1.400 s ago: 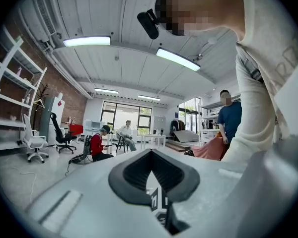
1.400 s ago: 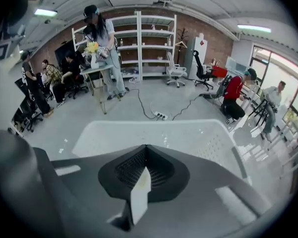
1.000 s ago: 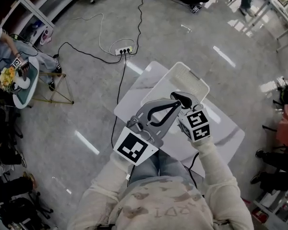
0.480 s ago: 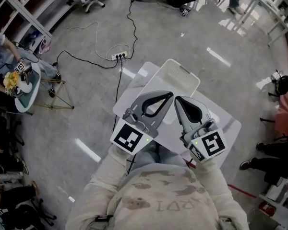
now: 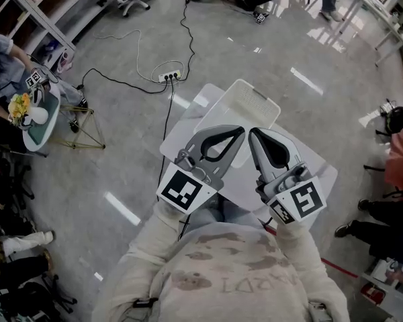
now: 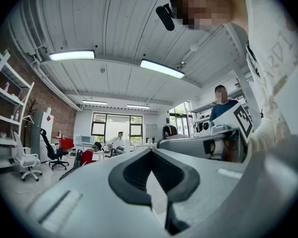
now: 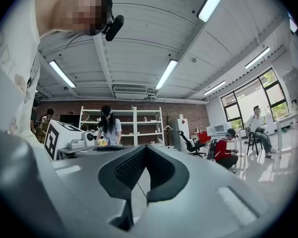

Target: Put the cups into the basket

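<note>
Holds the left gripper (image 5: pixel 238 133) and the right gripper (image 5: pixel 254 134) side by side at the centre of the head view, tips close together, both above the white table (image 5: pixel 187 129). Shows the left gripper (image 6: pixel 150 151) in its own view pressed together at the tips, the dark pads bowing apart behind them into an open loop with nothing caught there. Shows the same for the right gripper (image 7: pixel 145 147): tips meeting, nothing pinched. Points both upward, toward ceiling lights and the far room.

Puts the white basket (image 5: pixel 245 99) just above the gripper tips in the head view, on the table's far part, apart from both grippers, with its near end covered by them. Gives no clear sight of cups in any view.

Sets a power strip (image 5: pixel 170 76) on the grey floor at upper left of the table, with a black cable (image 5: pixel 168 123) running down from it past the table's left edge.
</note>
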Motion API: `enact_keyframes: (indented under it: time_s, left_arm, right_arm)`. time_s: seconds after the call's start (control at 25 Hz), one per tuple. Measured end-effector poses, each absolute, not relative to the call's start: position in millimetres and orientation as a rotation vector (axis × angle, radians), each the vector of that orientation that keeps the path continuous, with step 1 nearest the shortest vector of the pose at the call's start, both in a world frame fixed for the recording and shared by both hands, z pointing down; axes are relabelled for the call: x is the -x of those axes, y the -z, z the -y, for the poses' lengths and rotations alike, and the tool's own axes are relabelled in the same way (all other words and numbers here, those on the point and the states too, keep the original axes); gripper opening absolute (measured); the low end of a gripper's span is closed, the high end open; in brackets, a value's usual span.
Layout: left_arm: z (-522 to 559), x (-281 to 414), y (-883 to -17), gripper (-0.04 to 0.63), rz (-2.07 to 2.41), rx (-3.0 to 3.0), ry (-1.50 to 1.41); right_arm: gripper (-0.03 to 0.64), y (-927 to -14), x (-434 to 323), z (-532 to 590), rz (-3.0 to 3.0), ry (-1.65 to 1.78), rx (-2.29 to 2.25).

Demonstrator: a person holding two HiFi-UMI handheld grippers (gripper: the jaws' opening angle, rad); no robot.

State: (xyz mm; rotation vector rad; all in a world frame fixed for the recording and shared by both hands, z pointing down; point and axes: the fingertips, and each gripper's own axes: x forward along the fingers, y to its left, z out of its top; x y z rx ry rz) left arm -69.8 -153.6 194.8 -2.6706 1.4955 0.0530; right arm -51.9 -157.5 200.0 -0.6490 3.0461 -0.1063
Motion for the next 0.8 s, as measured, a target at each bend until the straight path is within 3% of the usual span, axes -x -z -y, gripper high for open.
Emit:
enact_keyframes:
  time_s: [0.8]
  left_arm:
    - [156, 73, -174, 0.0, -1.533, 2.627, -0.087]
  right_arm:
    - [0.025, -189, 56, 160, -3.049, 0.093, 0.591]
